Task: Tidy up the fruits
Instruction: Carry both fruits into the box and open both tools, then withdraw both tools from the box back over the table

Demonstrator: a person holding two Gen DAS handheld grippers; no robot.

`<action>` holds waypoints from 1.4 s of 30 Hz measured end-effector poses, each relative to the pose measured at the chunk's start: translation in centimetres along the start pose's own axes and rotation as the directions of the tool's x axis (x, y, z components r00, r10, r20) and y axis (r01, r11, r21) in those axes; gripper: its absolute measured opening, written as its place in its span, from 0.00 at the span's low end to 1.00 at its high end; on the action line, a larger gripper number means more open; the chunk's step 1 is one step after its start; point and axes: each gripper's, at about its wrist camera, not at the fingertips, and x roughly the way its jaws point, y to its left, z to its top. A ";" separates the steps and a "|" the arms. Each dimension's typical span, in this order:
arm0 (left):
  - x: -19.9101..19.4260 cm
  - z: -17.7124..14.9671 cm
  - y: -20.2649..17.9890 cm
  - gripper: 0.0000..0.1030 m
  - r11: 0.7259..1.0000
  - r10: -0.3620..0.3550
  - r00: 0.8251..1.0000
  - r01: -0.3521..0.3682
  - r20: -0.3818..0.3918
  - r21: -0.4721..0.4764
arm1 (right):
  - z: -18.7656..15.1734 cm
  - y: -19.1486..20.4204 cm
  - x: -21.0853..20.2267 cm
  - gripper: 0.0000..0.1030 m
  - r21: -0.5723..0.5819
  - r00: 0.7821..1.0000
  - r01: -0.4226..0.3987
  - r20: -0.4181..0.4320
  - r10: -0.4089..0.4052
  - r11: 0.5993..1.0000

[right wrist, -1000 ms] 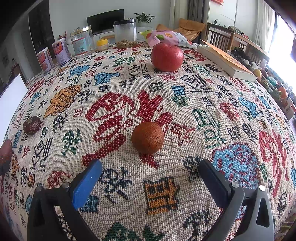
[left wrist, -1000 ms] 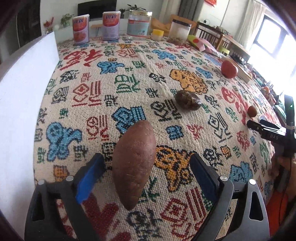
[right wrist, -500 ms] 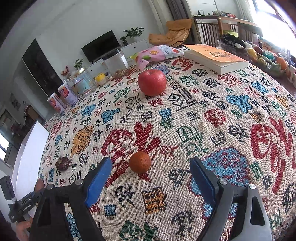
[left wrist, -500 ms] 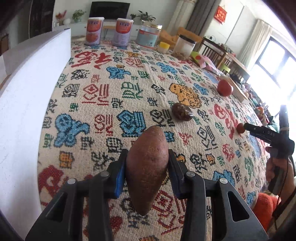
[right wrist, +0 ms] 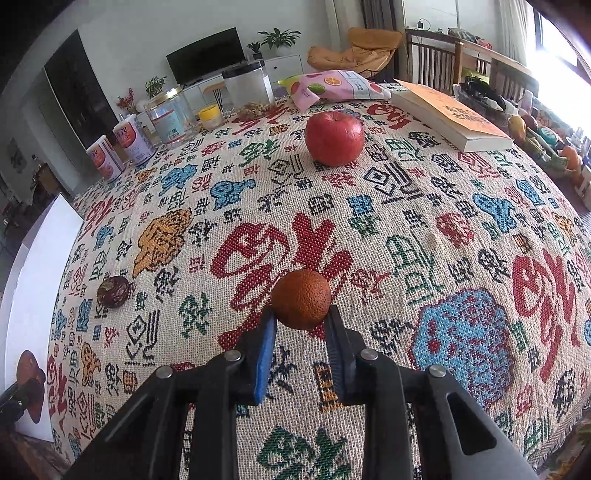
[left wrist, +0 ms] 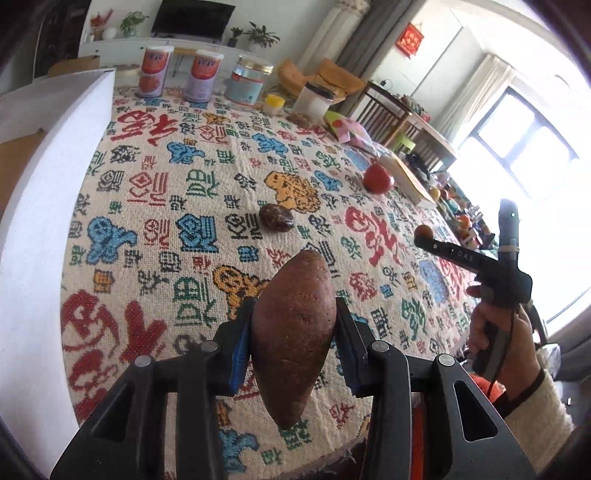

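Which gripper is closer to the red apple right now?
Right. The right gripper, shut on the small orange, faces the red apple straight ahead. The left gripper, holding the sweet potato, sits farther off toward the white box.

Straight ahead of both grippers, past the far edge of the table, a white wall (right wrist: 147, 40) carries a dark flat television (right wrist: 207, 55) above a low white cabinet (right wrist: 284, 64) with potted plants (right wrist: 277, 37) on top. To the left of the right gripper's view stands a tall dark cupboard (right wrist: 79, 96). Ahead and to the right sits a tan cushioned chair (right wrist: 354, 44), then wooden chairs (right wrist: 439, 62) beside a wooden side table. Far to the right of the left gripper, strong daylight pours through a large window (left wrist: 524, 155) flanked by pale curtains (left wrist: 476, 96). A red hanging ornament (left wrist: 410, 38) decorates the wall beside grey drapes (left wrist: 362, 33).
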 end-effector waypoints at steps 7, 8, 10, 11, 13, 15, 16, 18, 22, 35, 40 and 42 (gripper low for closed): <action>-11.6 0.7 -0.6 0.40 0.975 -0.188 0.977 0.197 0.096 -0.098 | 1.0 10.6 -6.5 0.26 -0.163 0.964 -0.254 0.043 0.264 0.953; -13.3 0.8 0.0 0.40 0.974 -0.184 0.976 0.197 0.118 -0.113 | 0.8 13.0 -7.2 0.26 -0.192 0.950 -0.300 0.033 0.312 0.934; -16.3 1.1 1.9 0.40 0.974 -0.146 0.977 0.170 0.157 -0.151 | 0.1 18.1 -8.4 0.26 -0.245 0.910 -0.403 -0.006 0.414 0.882; -17.6 1.2 3.1 0.40 0.973 -0.119 0.977 0.149 0.175 -0.174 | -0.5 20.6 -8.9 0.26 -0.266 0.887 -0.454 -0.037 0.461 0.851; -19.4 1.3 6.1 0.40 0.975 -0.024 0.978 0.069 0.208 -0.212 | -1.8 25.7 -9.3 0.26 -0.304 0.832 -0.550 -0.121 0.541 0.778; -20.2 1.3 9.7 0.40 0.961 0.096 0.972 -0.035 0.213 -0.275 | -3.3 30.4 -9.3 0.26 -0.332 0.783 -0.621 -0.209 0.587 0.710; -20.2 1.1 11.8 0.40 0.947 0.149 0.967 -0.080 0.206 -0.310 | -4.3 32.8 -9.1 0.26 -0.346 0.763 -0.645 -0.251 0.596 0.681; -19.9 0.7 15.7 0.40 0.910 0.252 0.952 -0.172 0.175 -0.377 | -6.2 36.9 -8.3 0.26 -0.368 0.734 -0.679 -0.323 0.597 0.636; -18.4 -1.1 21.9 0.40 0.829 0.403 0.911 -0.319 0.094 -0.460 | -9.2 42.9 -5.6 0.26 -0.419 0.728 -0.685 -0.428 0.536 0.596; -18.5 -2.0 22.9 0.84 0.769 0.534 0.837 -0.420 0.122 -0.483 | -10.0 45.6 -3.0 0.75 -0.470 0.781 -0.624 -0.359 0.511 0.624; -17.2 0.2 18.0 0.84 0.843 0.464 0.859 -0.353 0.217 -0.407 | -6.7 39.1 -5.4 0.92 -0.504 0.860 -0.471 -0.082 0.503 0.724; -15.8 1.2 14.7 0.84 0.885 0.412 0.877 -0.321 0.247 -0.337 | -5.4 35.6 -5.9 0.94 -0.500 0.889 -0.383 0.030 0.457 0.777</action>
